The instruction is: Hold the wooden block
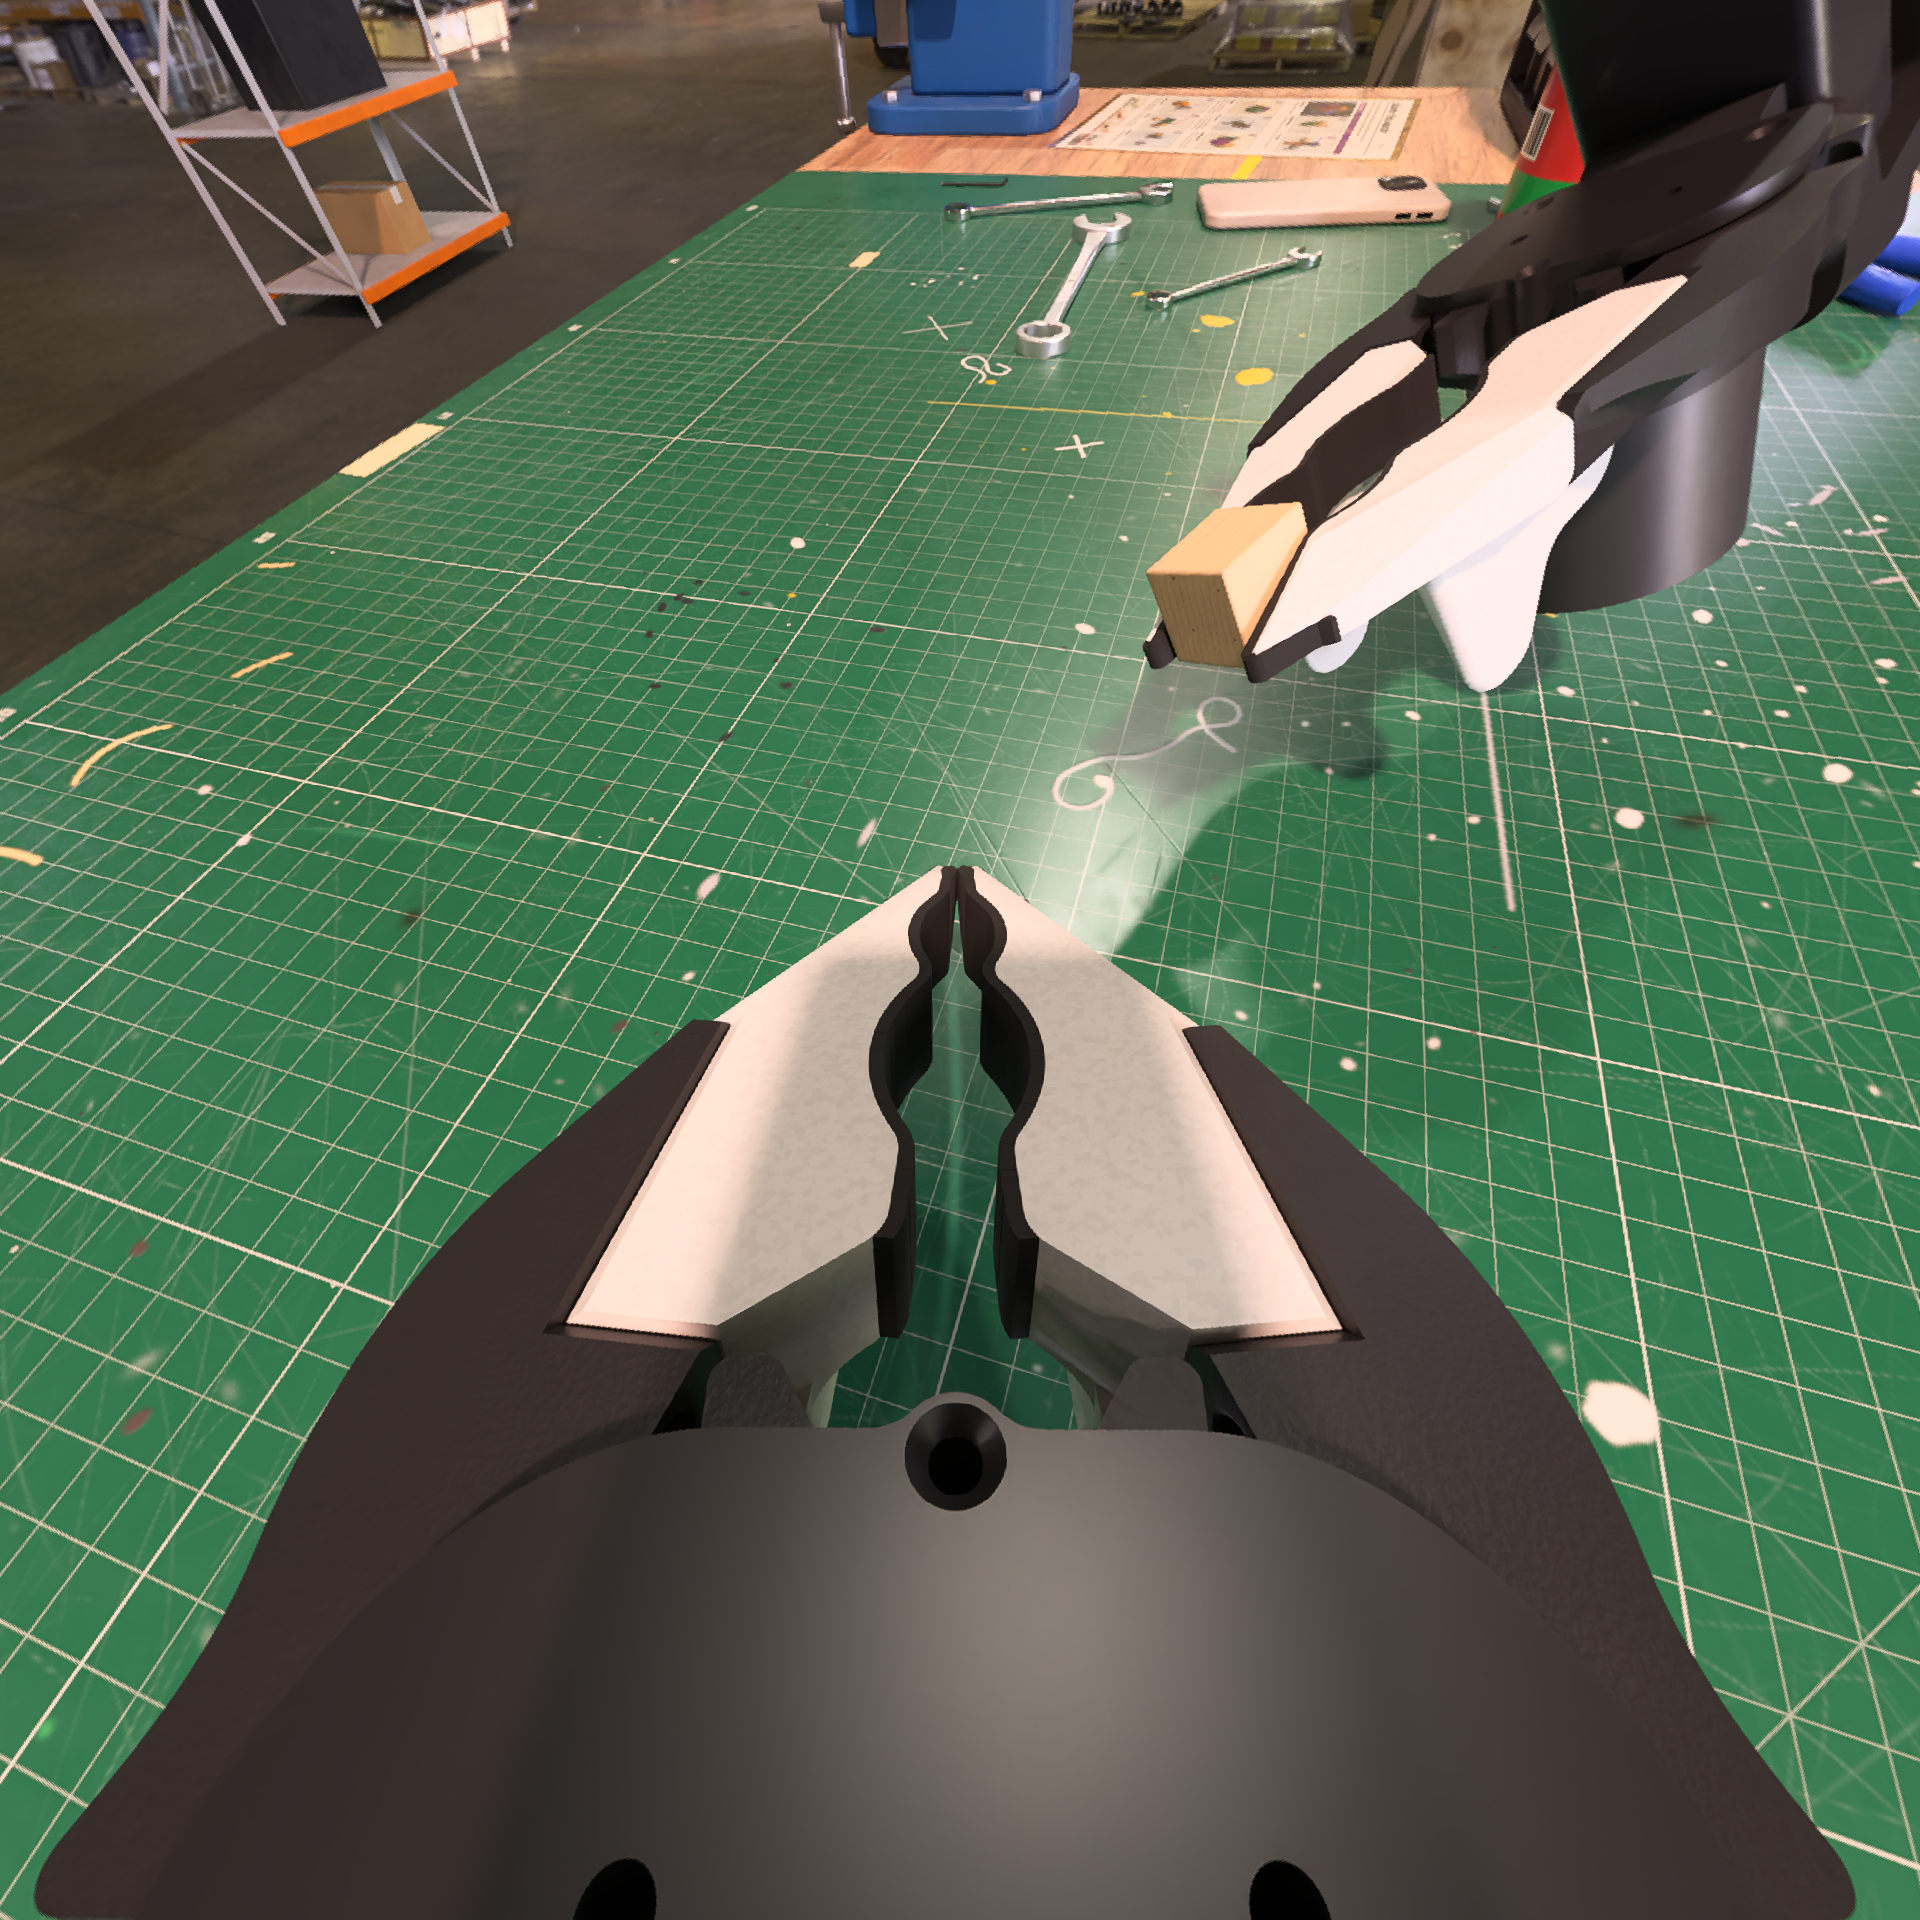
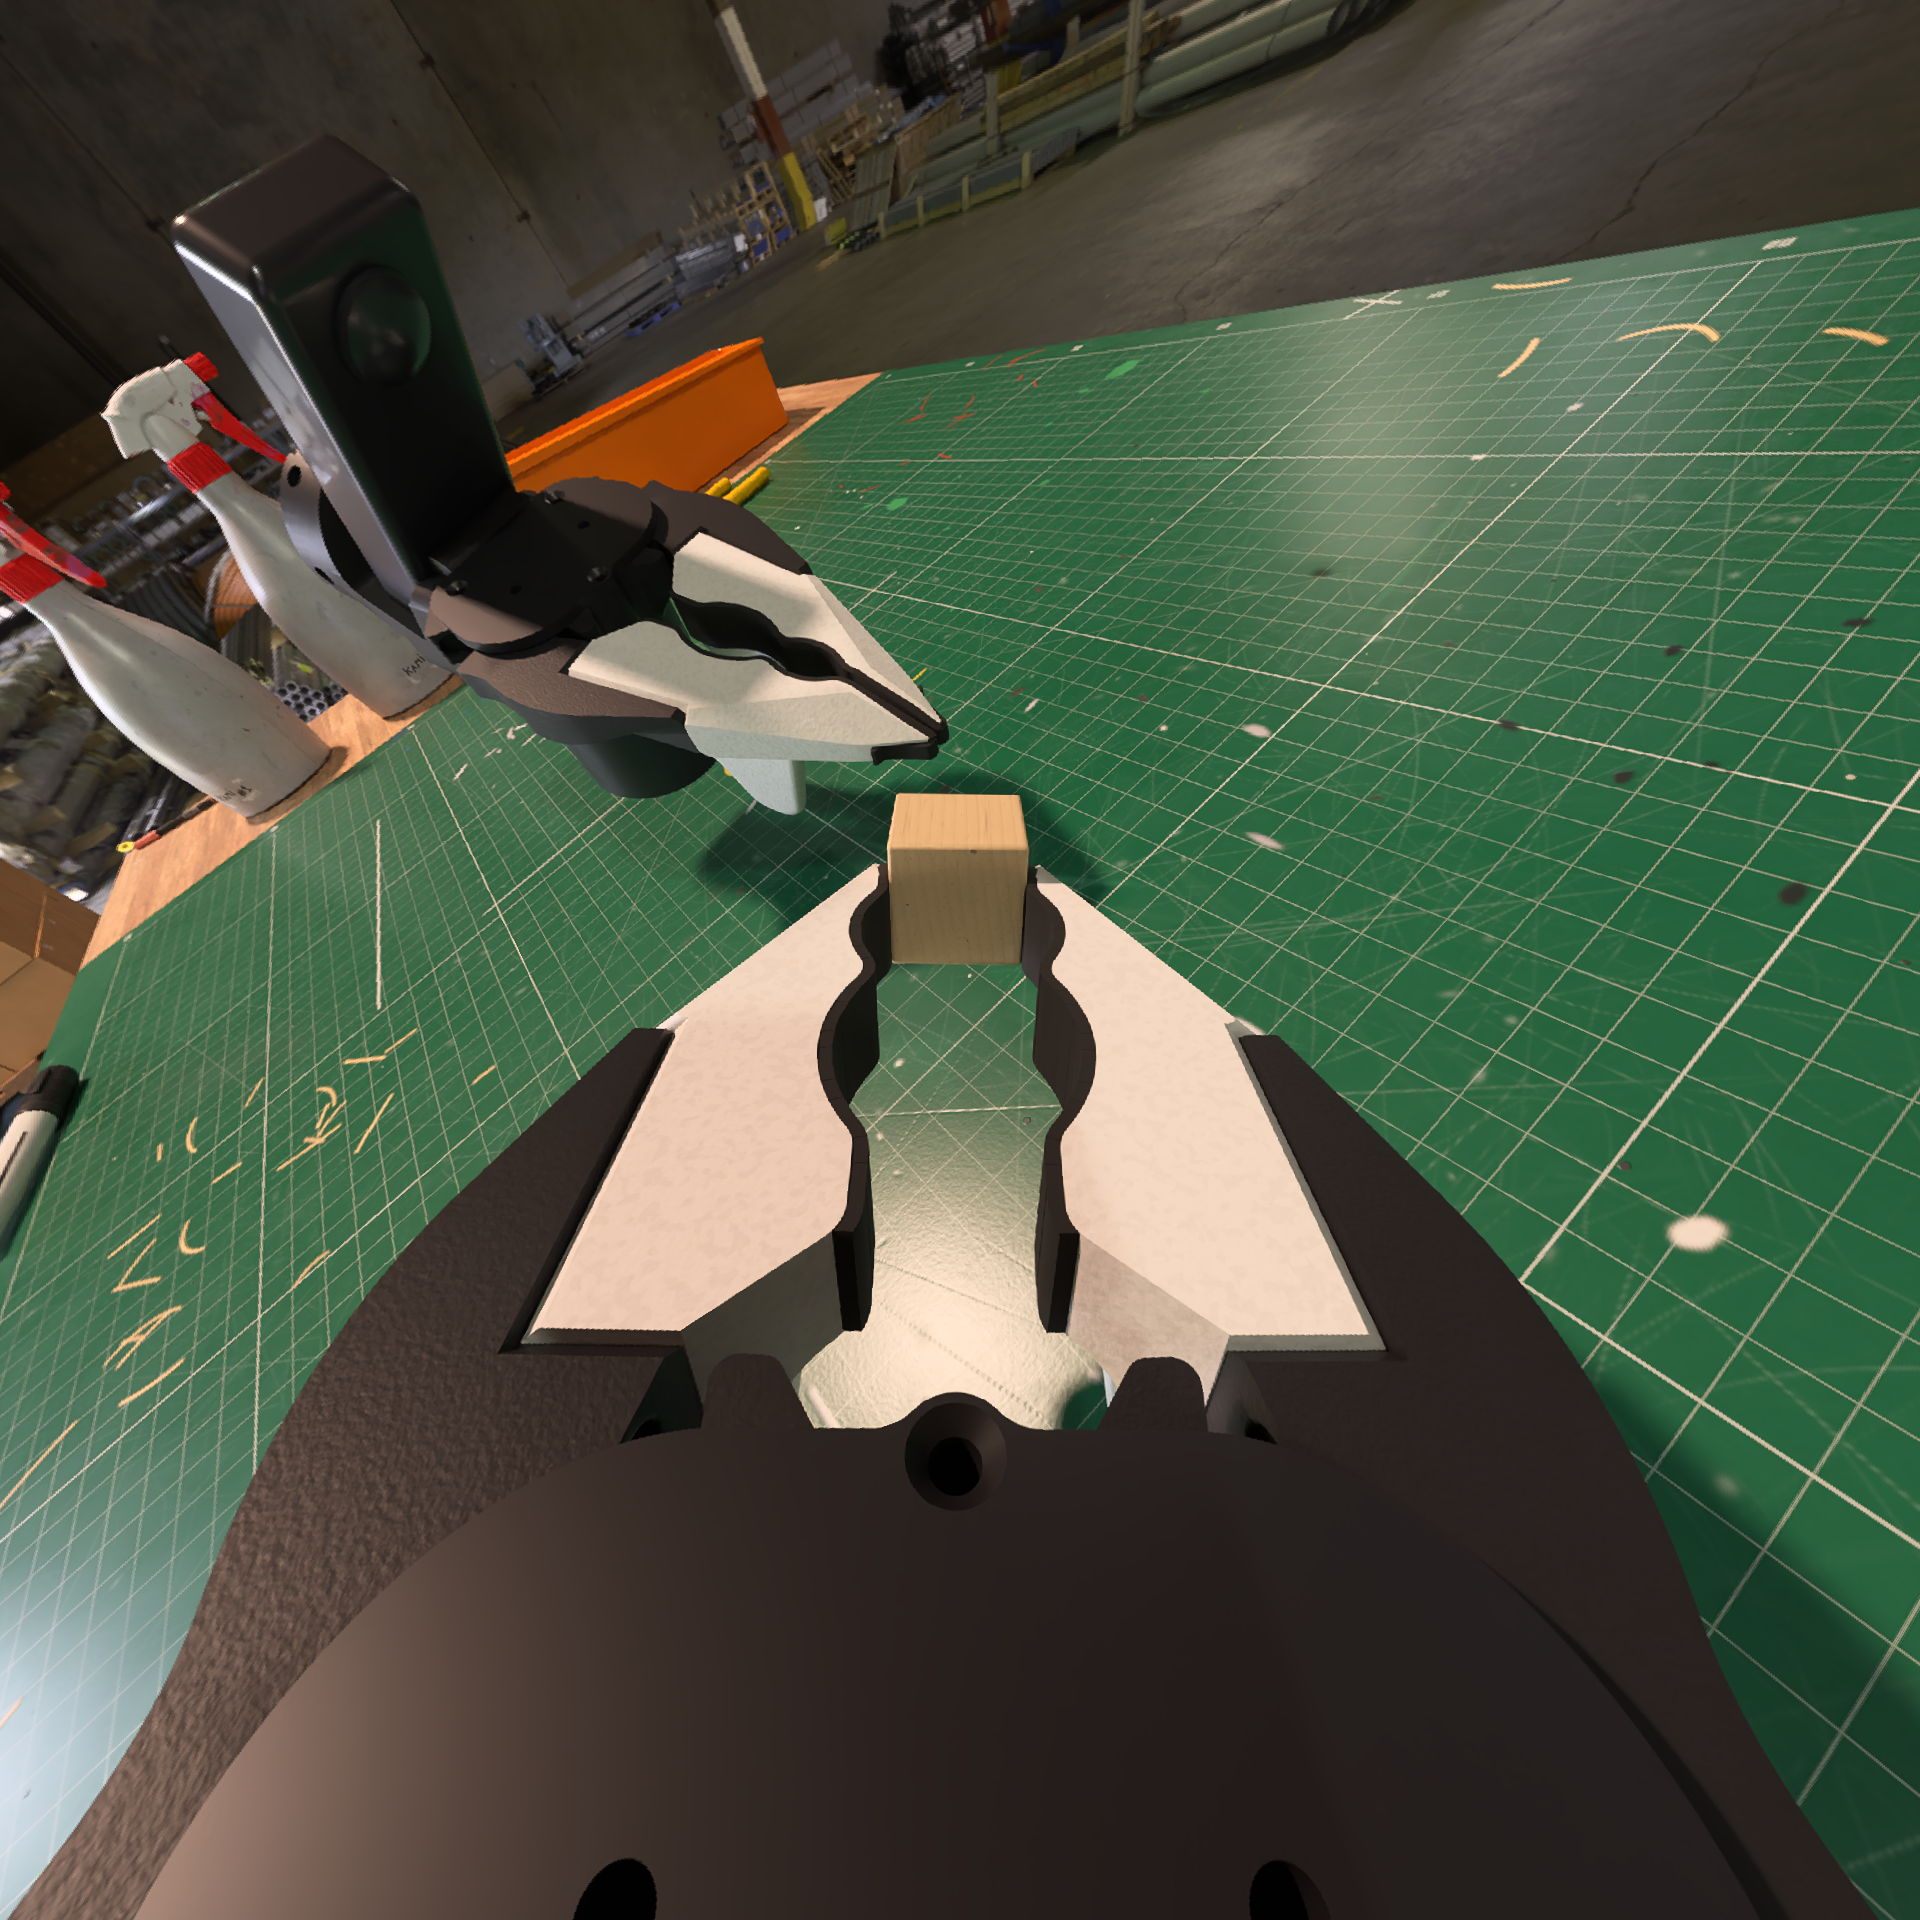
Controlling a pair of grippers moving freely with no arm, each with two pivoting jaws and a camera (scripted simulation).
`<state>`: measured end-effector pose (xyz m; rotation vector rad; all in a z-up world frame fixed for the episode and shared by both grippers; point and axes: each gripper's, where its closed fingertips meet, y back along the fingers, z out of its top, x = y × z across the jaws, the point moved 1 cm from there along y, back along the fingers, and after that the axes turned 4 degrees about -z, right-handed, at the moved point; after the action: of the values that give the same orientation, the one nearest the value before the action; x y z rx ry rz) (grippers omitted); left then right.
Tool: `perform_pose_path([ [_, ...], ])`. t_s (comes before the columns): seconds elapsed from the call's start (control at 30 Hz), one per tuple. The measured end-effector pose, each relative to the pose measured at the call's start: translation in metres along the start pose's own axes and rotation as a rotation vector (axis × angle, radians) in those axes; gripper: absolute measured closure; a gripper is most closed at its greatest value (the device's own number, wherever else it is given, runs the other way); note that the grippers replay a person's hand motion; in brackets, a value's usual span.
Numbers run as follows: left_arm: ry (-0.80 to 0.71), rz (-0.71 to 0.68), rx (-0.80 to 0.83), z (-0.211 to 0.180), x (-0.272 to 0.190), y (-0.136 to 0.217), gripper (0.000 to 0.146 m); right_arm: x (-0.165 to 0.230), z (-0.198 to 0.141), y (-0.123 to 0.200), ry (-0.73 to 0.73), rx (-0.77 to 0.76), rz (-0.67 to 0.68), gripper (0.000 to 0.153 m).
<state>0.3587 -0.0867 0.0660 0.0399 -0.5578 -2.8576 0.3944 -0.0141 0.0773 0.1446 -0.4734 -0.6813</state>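
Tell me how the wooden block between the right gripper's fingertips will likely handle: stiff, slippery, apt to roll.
The wooden block looks like solid pale wood with crisp edges, so it is probably stiff and fairly light. Its flat faces meet the right gripper squarely, so it should not roll. Only the fingertips hold it, well clear of the green mat, so a knock might twist it loose.

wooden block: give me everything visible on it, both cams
The wooden block is a small pale tan cube with faint grain and crisp edges, plain on every face shown. It sits pinched at the very tips of the right tongs, a dark fingertip pad pressed on each of two opposite sides, most of the cube sticking out past them. From the left wrist view it hangs clear of the green cutting mat. The left tongs, closed and empty, do not touch it.
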Motion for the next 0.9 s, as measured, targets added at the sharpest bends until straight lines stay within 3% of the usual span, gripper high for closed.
perform_pose_path([
  [0.9,-0.028,0.000,0.021,-0.0033,-0.0026,-0.0022,0.144,0.0003,-0.0012,-0.0007,-0.010,0.001,0.004,0.129],
])
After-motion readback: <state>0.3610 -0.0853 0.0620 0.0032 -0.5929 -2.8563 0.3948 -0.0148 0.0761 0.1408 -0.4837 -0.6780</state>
